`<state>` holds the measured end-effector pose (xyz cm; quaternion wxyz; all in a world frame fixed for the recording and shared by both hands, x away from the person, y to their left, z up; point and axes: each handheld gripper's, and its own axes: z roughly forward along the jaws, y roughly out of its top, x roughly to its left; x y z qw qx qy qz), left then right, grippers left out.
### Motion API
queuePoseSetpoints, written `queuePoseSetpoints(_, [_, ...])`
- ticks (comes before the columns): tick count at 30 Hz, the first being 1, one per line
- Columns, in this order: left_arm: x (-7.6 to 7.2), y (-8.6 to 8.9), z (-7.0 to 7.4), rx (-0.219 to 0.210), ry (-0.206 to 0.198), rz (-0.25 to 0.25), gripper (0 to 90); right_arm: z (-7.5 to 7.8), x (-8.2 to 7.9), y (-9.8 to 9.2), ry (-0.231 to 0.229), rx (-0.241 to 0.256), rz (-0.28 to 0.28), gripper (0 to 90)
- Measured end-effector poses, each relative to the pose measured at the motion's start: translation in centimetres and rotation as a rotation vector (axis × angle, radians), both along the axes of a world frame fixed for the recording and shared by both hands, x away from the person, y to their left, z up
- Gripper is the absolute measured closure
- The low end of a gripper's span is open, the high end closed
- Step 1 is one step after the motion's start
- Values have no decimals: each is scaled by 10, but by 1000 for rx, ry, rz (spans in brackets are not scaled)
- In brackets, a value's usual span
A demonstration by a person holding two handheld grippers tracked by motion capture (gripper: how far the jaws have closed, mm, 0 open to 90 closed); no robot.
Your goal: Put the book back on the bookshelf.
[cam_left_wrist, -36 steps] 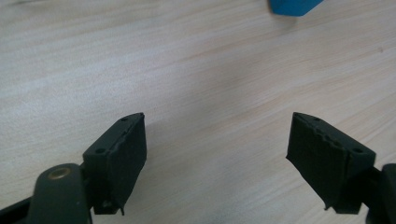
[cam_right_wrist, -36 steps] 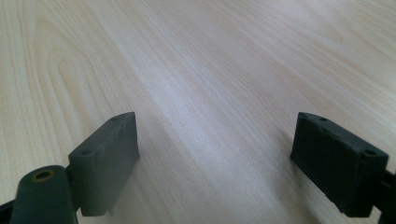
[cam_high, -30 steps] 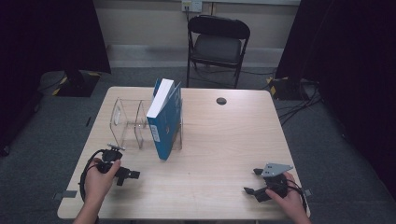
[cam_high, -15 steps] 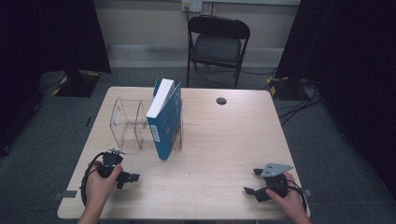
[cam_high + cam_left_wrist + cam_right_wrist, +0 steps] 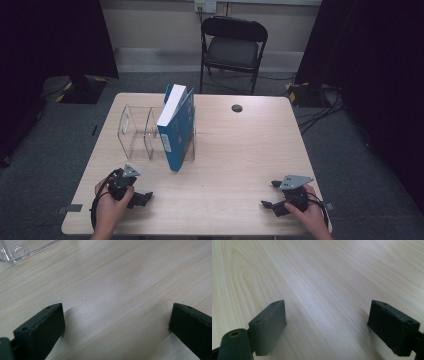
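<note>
A blue book (image 5: 176,131) with white page edges stands upright, leaning a little, in the right end of a clear acrylic rack (image 5: 135,131) on the left half of the wooden table (image 5: 235,150). My left gripper (image 5: 136,193) rests on the table near the front left, below the rack, open with nothing between its jaws. In the left gripper view the left gripper (image 5: 116,320) spans bare wood, and a corner of the rack's base (image 5: 15,251) lies at the top left. My right gripper (image 5: 270,194) sits open near the front right corner. The right gripper (image 5: 327,320) also frames bare wood.
A black folding chair (image 5: 234,47) stands behind the table's far edge. A small black round disc (image 5: 237,108) sits in the tabletop near the back. Dark curtains hang at both sides. Bare wood lies between the two grippers.
My left hand has drawn its gripper slightly toward the near edge and turned it a little. The right gripper and the book have not moved.
</note>
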<state>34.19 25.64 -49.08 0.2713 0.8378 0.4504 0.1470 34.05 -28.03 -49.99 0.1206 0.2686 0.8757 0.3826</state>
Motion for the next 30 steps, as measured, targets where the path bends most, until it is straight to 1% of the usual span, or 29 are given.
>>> queuePoseSetpoints(1, [0,1,-1,-7,-8,-6,0,0,0,0,0,0,0,139])
queuePoseSetpoints(2, [-1,1,-1,-11,-15,-1,0,0,0,0,-1,0,-1,139])
queuePoseSetpoints(3, [-2,1,-2,-24,-24,4,0,0,0,0,-1,0,0,139])
queuePoseSetpoints(7, [-4,4,-5,-44,-63,-4,0,0,0,0,0,0,0,139])
queuePoseSetpoints(9, [-5,5,-8,-67,-90,-5,0,0,0,0,0,0,0,139])
queuePoseSetpoints(11, [-6,7,-10,-75,-108,-19,0,0,0,0,0,0,0,139])
queuePoseSetpoints(13, [-6,9,-12,-93,-128,-23,0,0,0,0,0,0,0,139])
queuePoseSetpoints(14, [-6,10,-12,-91,-132,-30,0,0,0,0,0,0,0,139])
queuePoseSetpoints(30, [-6,10,-12,-92,-131,-31,0,0,0,0,1,0,0,138])
